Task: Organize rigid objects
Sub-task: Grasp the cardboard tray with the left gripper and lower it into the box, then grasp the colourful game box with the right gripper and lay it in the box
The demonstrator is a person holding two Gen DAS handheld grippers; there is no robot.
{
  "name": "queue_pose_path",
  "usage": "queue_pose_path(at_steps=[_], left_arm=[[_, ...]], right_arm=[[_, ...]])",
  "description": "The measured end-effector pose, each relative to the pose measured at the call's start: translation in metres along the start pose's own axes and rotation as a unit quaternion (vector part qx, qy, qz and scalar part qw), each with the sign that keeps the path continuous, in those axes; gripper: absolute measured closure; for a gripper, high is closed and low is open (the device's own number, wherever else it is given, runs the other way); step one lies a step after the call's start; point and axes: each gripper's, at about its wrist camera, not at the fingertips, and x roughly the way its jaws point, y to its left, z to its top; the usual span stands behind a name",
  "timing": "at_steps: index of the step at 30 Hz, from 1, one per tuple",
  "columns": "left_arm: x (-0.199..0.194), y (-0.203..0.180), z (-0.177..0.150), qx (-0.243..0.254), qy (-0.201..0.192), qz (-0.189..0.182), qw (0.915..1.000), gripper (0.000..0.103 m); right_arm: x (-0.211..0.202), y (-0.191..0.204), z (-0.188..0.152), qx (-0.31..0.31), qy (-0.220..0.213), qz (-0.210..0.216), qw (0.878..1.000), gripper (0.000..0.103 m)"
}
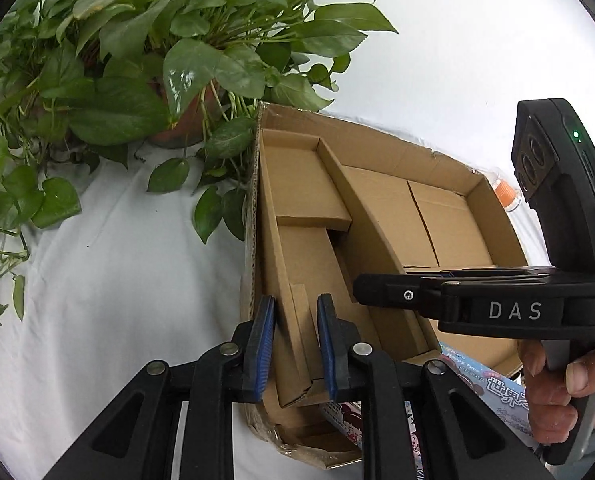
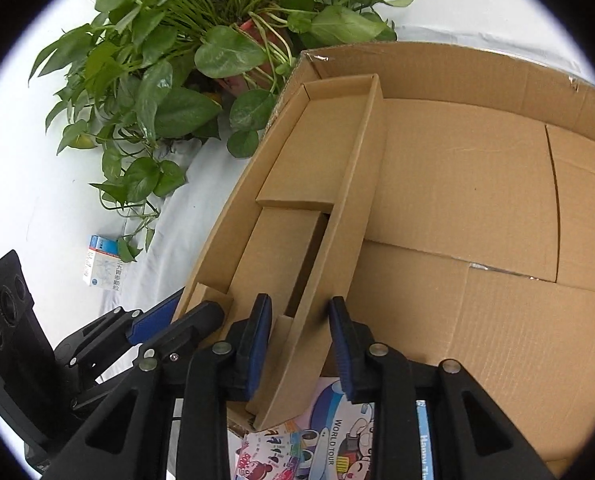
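Open cardboard box (image 2: pixel 477 200) on white cloth (image 1: pixel 117 280), potted pothos (image 1: pixel 137 60) at its far corner. Cardboard divider insert (image 2: pixel 337 200) along box's left wall. Both claws nearly pressed together, pinching nothing: left gripper (image 1: pixel 295 344), right gripper (image 2: pixel 301 348).

Left gripper (image 1: pixel 295 344) at lower centre, jaws nearly closed; right gripper (image 2: pixel 300 350) likewise, its handle gripped by a hand (image 1: pixel 553 392) at lower right.
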Motion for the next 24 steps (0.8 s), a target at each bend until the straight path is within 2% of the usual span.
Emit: queue_pose_path(at_steps=[3, 8, 10, 12, 15, 18, 21, 22, 23, 24], left_arm=[[-0.006, -0.001, -0.005, 0.000, -0.002, 0.001, 1.0000, 0.085], [-0.020, 0.002, -0.011, -0.003, -0.017, 0.008, 0.9998, 0.081], [-0.028, 0.005, -0.014, -0.004, -0.025, 0.009, 0.9996, 0.074], [-0.030, 0.008, -0.017, -0.005, -0.025, 0.010, 0.9996, 0.073], [-0.029, 0.015, -0.017, -0.014, -0.020, -0.010, 0.9996, 0.075], [-0.026, 0.017, -0.015, -0.022, -0.012, -0.040, 0.9989, 0.076], [-0.032, 0.010, -0.017, -0.014, -0.020, -0.009, 0.9996, 0.076], [-0.037, 0.006, -0.020, -0.012, -0.026, 0.000, 0.9996, 0.070], [-0.044, 0.003, -0.025, -0.014, -0.033, -0.001, 0.9994, 0.060], [-0.051, 0.000, -0.032, -0.022, -0.035, -0.017, 0.9990, 0.051]], right_arm=[[0.006, 0.001, 0.003, 0.001, 0.010, 0.001, 1.000, 0.069], [0.017, 0.007, -0.001, -0.007, 0.028, 0.002, 1.000, 0.054], [0.018, 0.006, -0.002, -0.005, 0.034, 0.014, 0.999, 0.052], [0.018, 0.004, -0.004, -0.004, 0.041, 0.030, 0.999, 0.052], [0.016, 0.001, -0.004, -0.003, 0.045, 0.039, 0.998, 0.053], [0.015, 0.007, -0.004, -0.009, 0.036, 0.030, 0.999, 0.051], [0.019, 0.004, -0.003, 0.004, 0.040, 0.043, 0.998, 0.046], [0.016, 0.001, -0.003, 0.009, 0.042, 0.052, 0.998, 0.037], [0.010, -0.003, -0.004, 0.011, 0.041, 0.054, 0.998, 0.032], [0.000, -0.008, -0.006, 0.007, 0.035, 0.052, 0.998, 0.032]])
